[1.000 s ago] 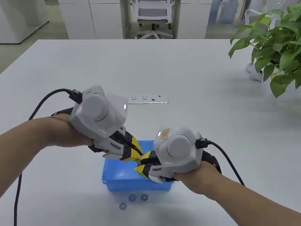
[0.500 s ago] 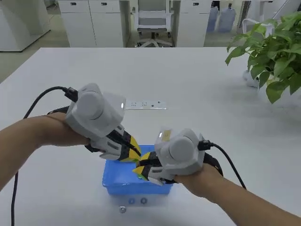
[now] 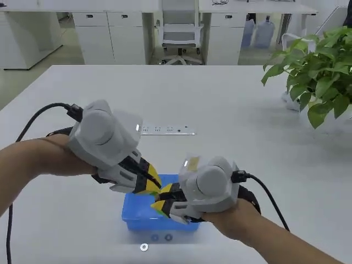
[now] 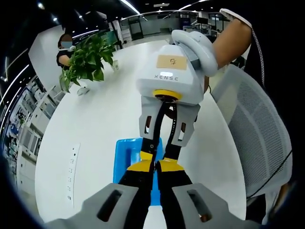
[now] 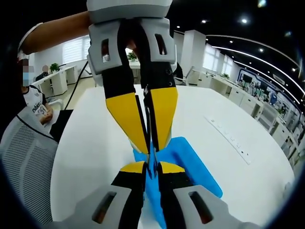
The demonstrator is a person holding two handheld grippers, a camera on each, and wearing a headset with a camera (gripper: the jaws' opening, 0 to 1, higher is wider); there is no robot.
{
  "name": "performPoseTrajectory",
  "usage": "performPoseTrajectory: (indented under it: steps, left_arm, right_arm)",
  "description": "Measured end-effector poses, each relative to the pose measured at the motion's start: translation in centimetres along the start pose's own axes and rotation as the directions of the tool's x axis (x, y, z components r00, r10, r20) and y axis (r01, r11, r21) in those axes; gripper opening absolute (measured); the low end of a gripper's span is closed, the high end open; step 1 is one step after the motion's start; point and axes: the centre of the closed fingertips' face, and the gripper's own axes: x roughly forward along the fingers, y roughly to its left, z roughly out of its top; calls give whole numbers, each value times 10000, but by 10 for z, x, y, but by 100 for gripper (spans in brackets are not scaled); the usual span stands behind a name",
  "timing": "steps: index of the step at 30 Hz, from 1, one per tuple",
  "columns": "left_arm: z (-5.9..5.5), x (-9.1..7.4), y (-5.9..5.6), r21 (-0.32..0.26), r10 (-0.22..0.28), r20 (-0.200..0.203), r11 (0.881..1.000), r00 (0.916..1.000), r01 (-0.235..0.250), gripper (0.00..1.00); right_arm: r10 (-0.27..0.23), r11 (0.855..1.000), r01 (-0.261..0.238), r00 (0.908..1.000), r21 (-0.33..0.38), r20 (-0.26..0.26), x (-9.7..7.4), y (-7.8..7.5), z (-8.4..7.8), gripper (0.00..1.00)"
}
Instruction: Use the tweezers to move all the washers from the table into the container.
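A blue container (image 3: pixel 133 213) sits near the table's front edge. Three washers (image 3: pixel 144 247) lie on the table just in front of it. My left gripper (image 3: pixel 153 187) and right gripper (image 3: pixel 158 204) meet tip to tip above the container. In the right gripper view the thin dark tweezers (image 5: pixel 148 130) run between the left gripper's (image 5: pixel 150 145) yellow jaws and into my right gripper's (image 5: pixel 147 168) own jaws. Both pairs of jaws are shut on them. The left gripper view shows my left gripper (image 4: pixel 153 165) facing the right gripper (image 4: pixel 160 153) over the container (image 4: pixel 125 157).
A white power strip (image 3: pixel 165 130) lies on the table beyond the grippers. A potted plant (image 3: pixel 319 71) stands at the right edge. An office chair (image 3: pixel 180 33) stands behind the table. Black cables trail from both grippers.
The head camera has tilted, so the scene sits differently in the picture. Both grippers stay tip to tip over the container, with the left one shifted slightly left.
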Motion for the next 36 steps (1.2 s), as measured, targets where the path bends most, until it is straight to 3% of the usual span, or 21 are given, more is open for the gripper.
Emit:
performPoseTrajectory:
  steps: [21,36]
  left_arm:
    - [-12,-13,-29,-121,-109,-106,9999,9999,108,7]
    - [-32,-2,-47,-295,-446,-286,9986,9986,438,7]
  right_arm:
    - [424,9981,-424,9991,-436,-12,5,35,7,11]
    - [687,9965,-700,9972,-459,-291,18,55,-11,11]
